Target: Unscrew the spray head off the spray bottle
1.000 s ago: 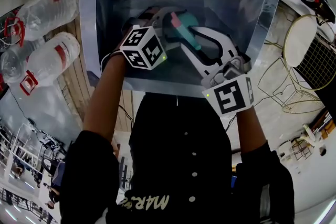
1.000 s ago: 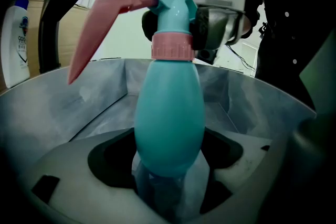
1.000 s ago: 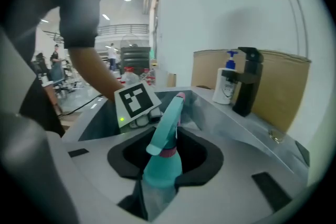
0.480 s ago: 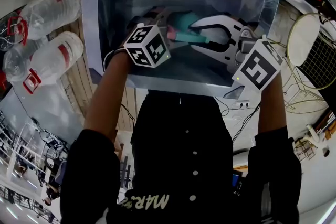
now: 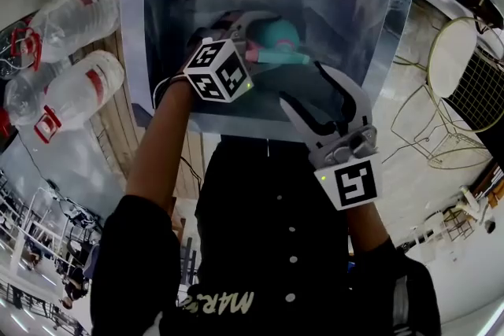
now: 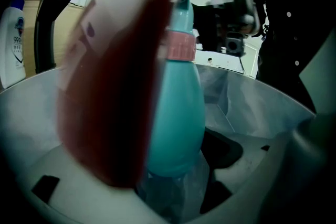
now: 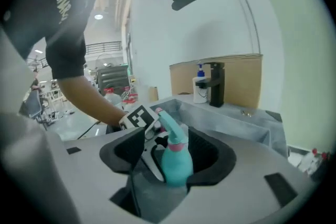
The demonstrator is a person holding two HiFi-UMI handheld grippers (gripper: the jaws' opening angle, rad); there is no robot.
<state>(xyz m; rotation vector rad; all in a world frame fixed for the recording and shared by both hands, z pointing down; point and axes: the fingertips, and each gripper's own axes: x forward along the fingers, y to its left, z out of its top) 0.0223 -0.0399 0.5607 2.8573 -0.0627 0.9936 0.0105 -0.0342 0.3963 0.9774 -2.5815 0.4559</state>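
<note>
Spray bottle (image 5: 277, 34) seemingly clamped in left hand-held gripper (image 5: 241, 38), base hidden; right hand-held gripper (image 5: 302, 83) opening, empty.

Spray bottle (image 7: 176, 161) glossy teal plastic; sink (image 5: 169, 27) matt grey metal.

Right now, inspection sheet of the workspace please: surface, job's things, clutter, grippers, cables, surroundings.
Surface: grey sink, black faucet at the back.
Job's things: teal spray bottle held over the basin; spray head on, pink collar seated.
Clutter: soap dispenser beside the faucet.
Grippers: left gripper shut on the bottle's body; right gripper apart from the bottle, jaws opening, nothing between them.
Cables: thin dark loop by the left wrist.
Surroundings: water jugs left; wire-frame furniture right.
</note>
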